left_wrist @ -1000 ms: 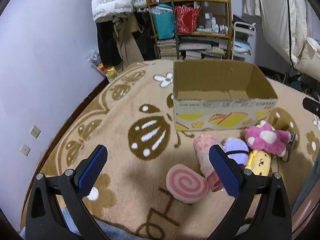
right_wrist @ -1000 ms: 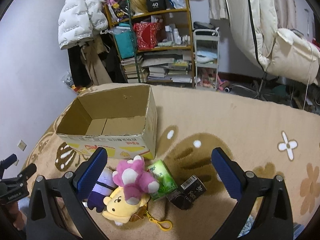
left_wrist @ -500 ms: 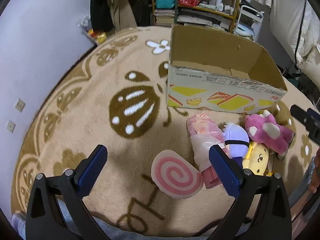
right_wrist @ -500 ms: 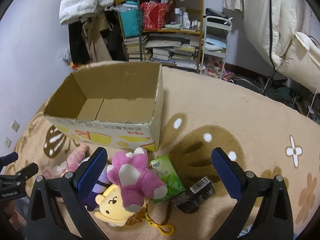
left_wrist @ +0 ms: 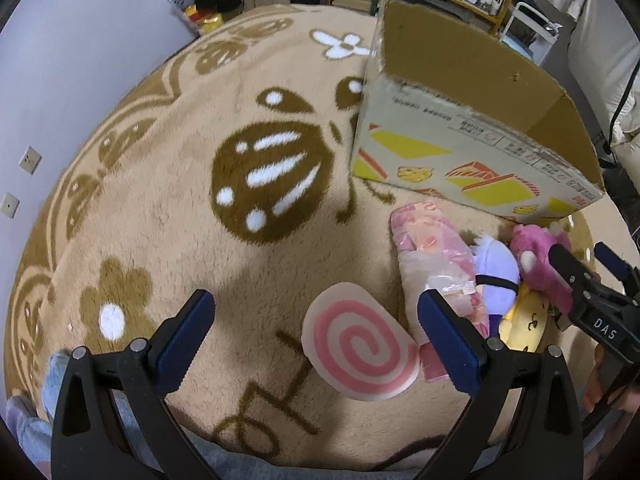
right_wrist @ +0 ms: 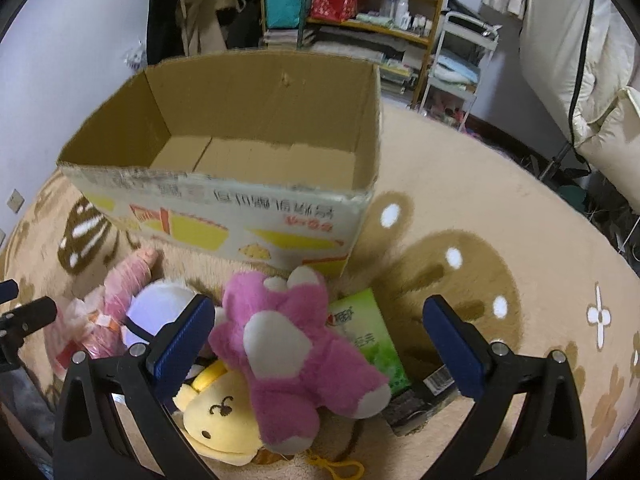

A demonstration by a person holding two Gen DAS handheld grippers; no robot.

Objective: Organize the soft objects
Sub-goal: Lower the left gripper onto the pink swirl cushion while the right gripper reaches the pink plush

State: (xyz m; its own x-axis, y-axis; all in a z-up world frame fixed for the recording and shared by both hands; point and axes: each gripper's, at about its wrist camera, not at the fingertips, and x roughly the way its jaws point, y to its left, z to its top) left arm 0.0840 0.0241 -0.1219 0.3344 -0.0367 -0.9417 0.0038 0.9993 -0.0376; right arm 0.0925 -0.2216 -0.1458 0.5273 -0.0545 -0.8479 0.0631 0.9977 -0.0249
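- Left gripper: jaws spread wide, nothing between them, angled down.
- Right gripper: jaws spread wide, gripping nothing, also tilted down.

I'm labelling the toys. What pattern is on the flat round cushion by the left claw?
A pink spiral on white, on the round cushion; clearest in the left wrist view.
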